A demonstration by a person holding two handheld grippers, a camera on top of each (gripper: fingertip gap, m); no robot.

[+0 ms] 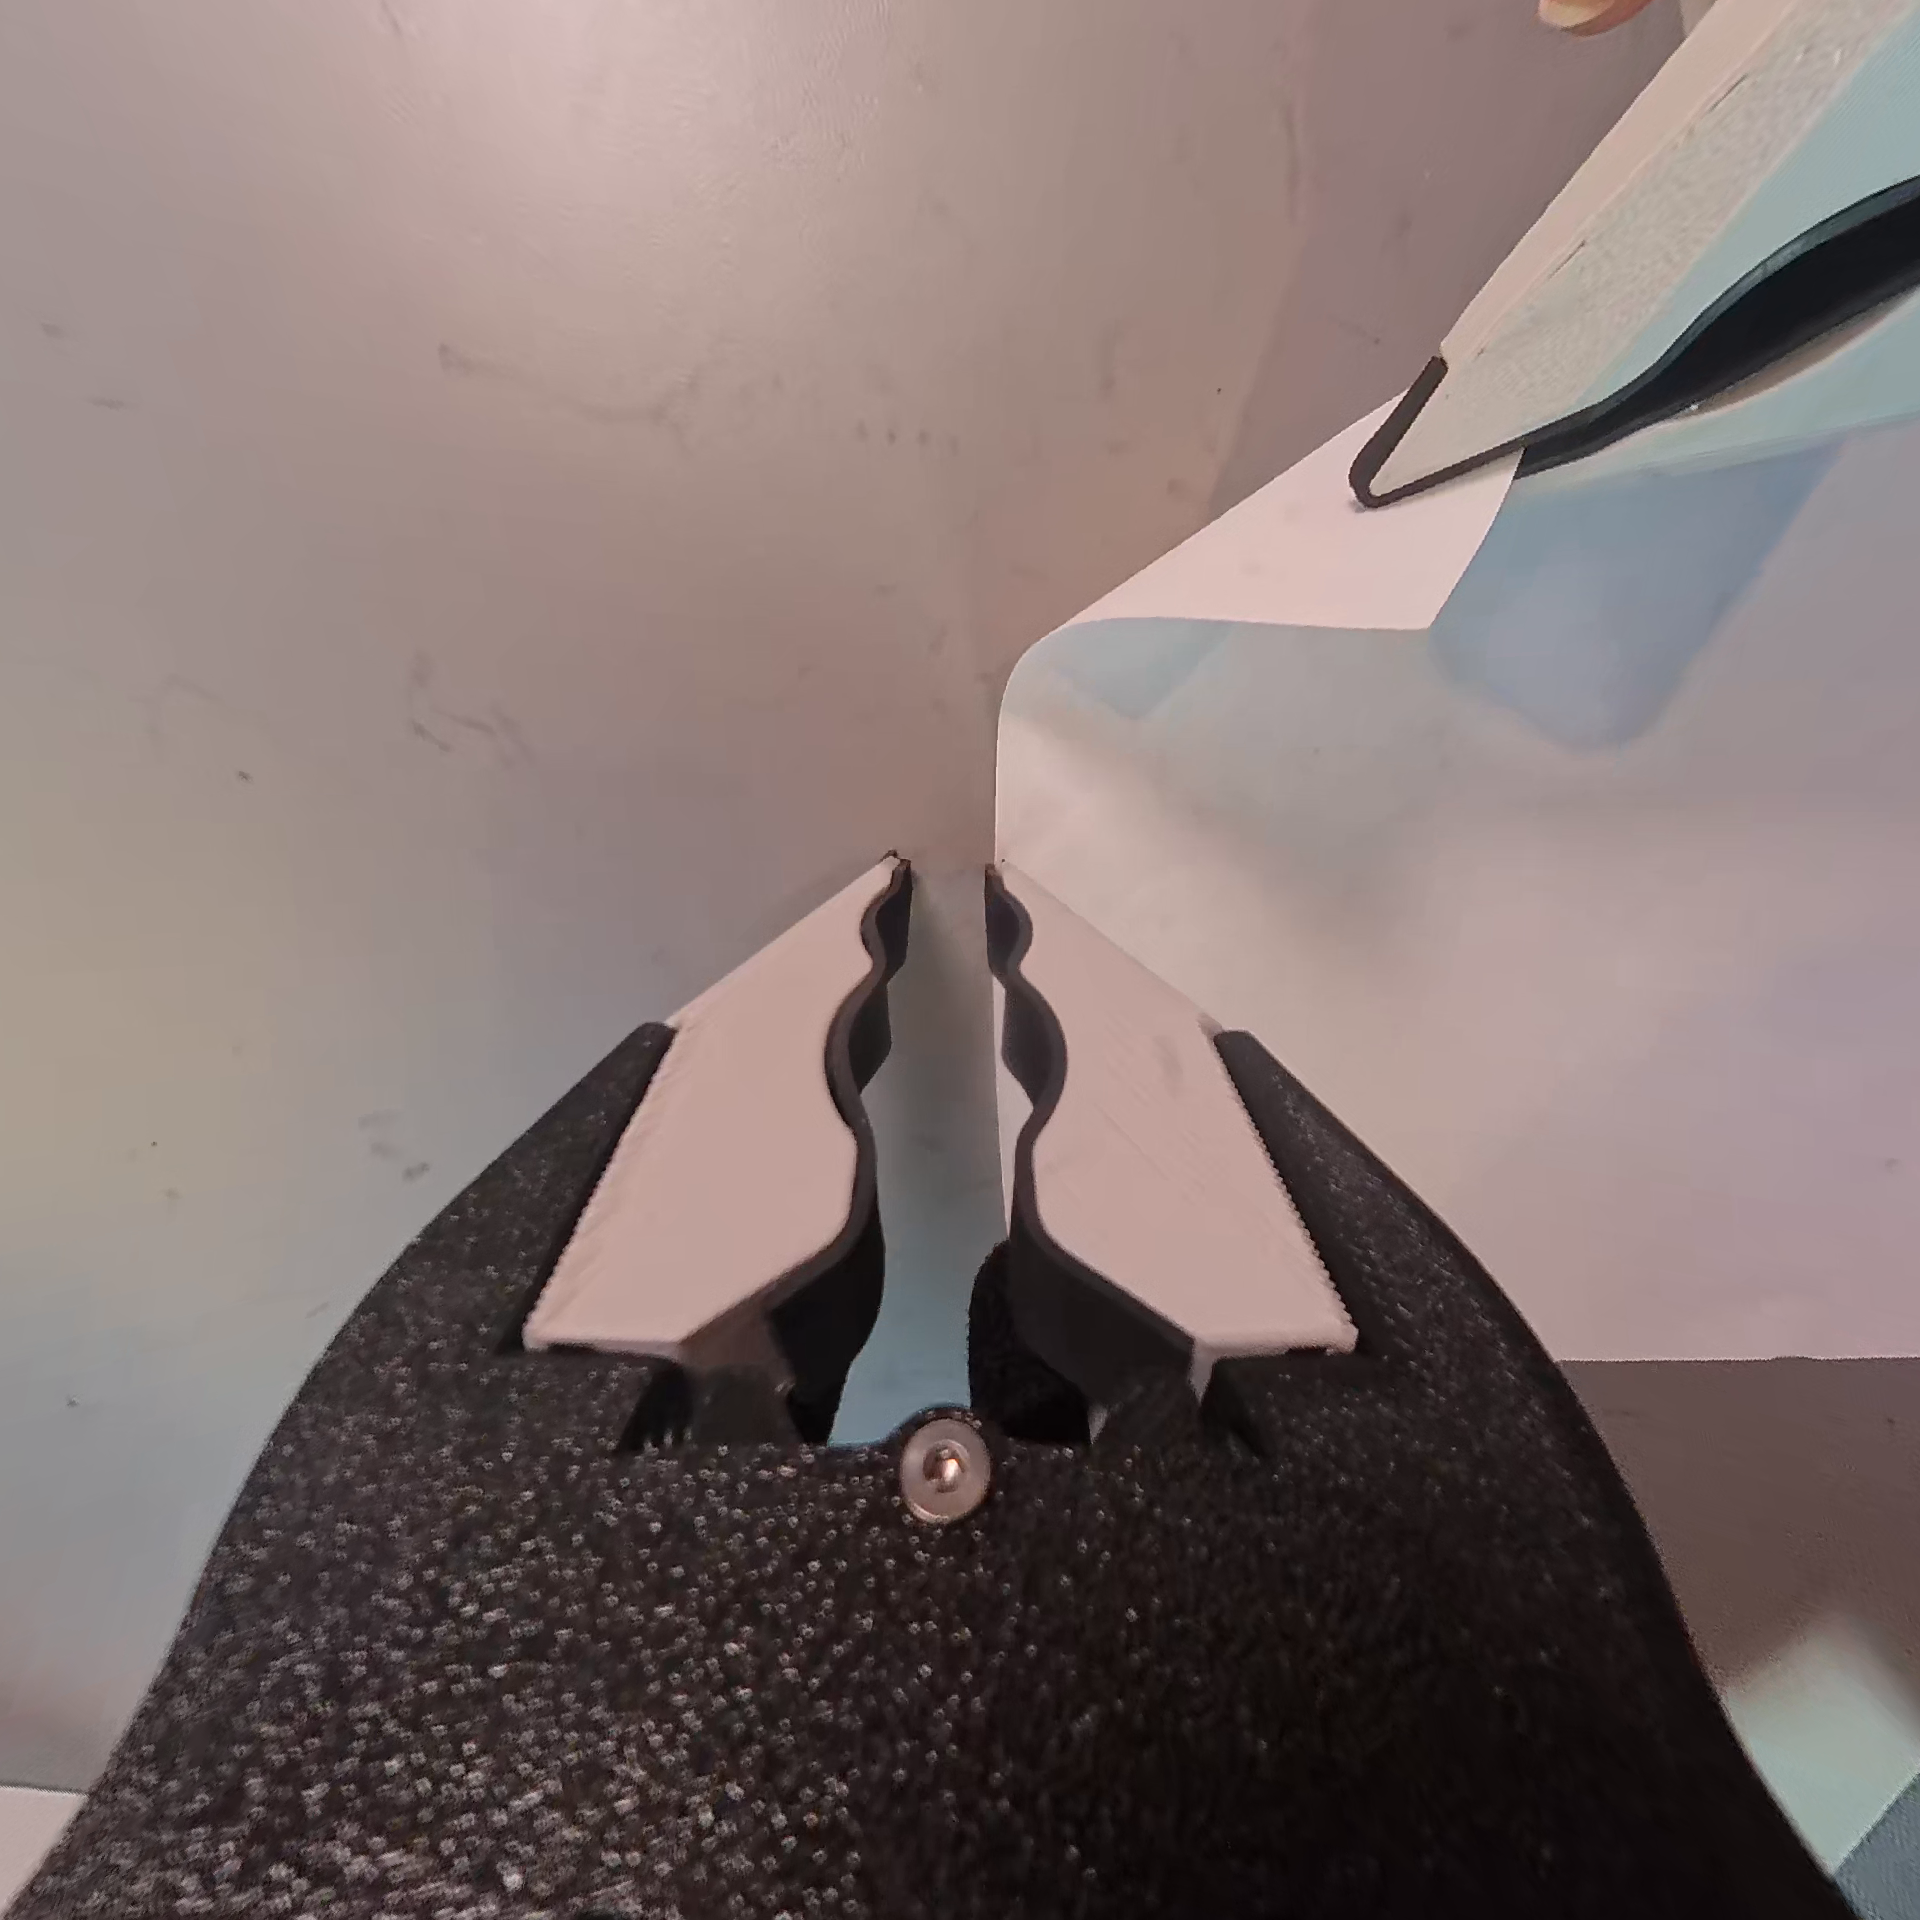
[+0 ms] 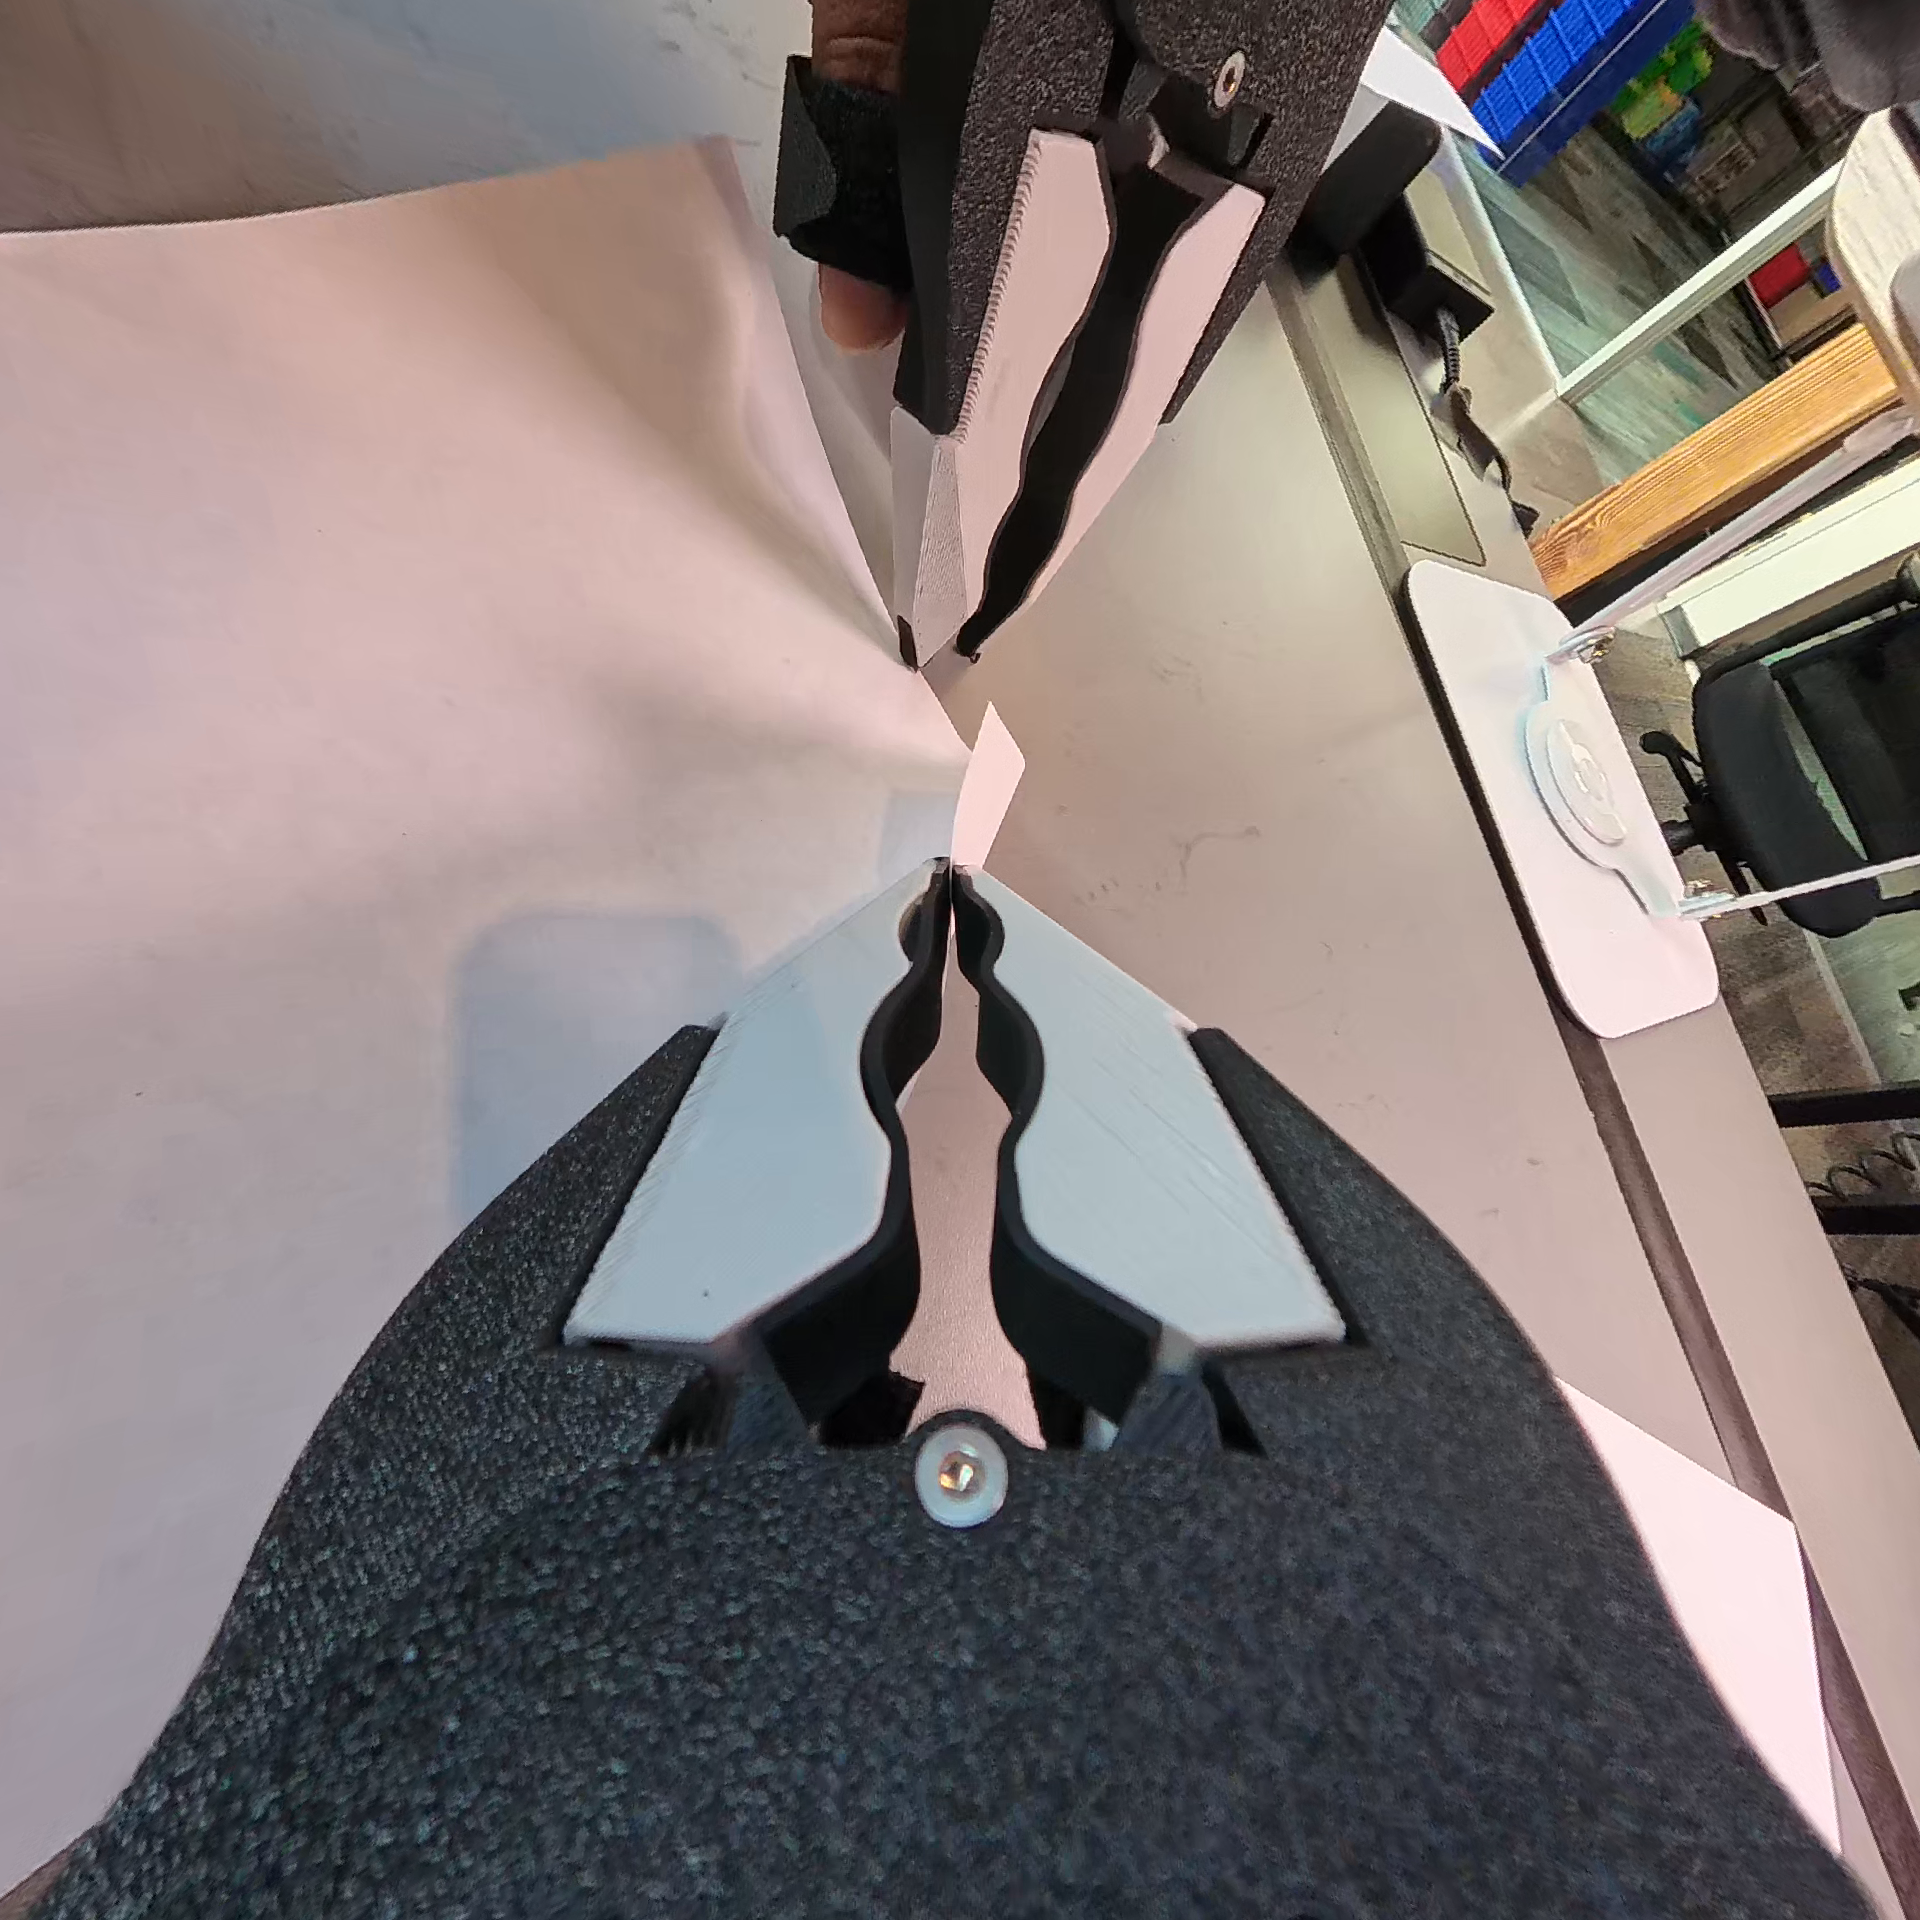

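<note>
Grey-white table top (image 1: pixel 468 468), scuffed, filling most of both views. Far side in the right wrist view: workshop floor, blue and red bins (image 2: pixel 1538 83), wooden bench top (image 2: pixel 1714 447), black office chair (image 2: pixel 1787 790).

Large white sheet of paper (image 2: pixel 364 623) spread over the table, not lying flat: lifted and bowed along one edge, creases running toward the two sets of fingertips. Faint rectangular shape showing through it, too dim to tell what.

White flat base plate (image 2: pixel 1507 727) with thin white bars bolted on, sitting on the table near its far edge, well apart from the sheet.

Right gripper (image 2: pixel 953 871) held low over the sheet, fingers pointing across it, tips pressed together on the sheet's edge; small corner of paper sticking out just beyond the tips.

Left gripper (image 1: pixel 945 868) coming in from the opposite side, angled steeply down, tips near the right gripper's tips but apart from them. Narrow gap between its tips; sheet edge running into that gap against one pad only, not pinched as far as visible.

Fingertip (image 2: pixel 857 301) of the person's hand, wrapped by a black strap, beside the left gripper's body.
</note>
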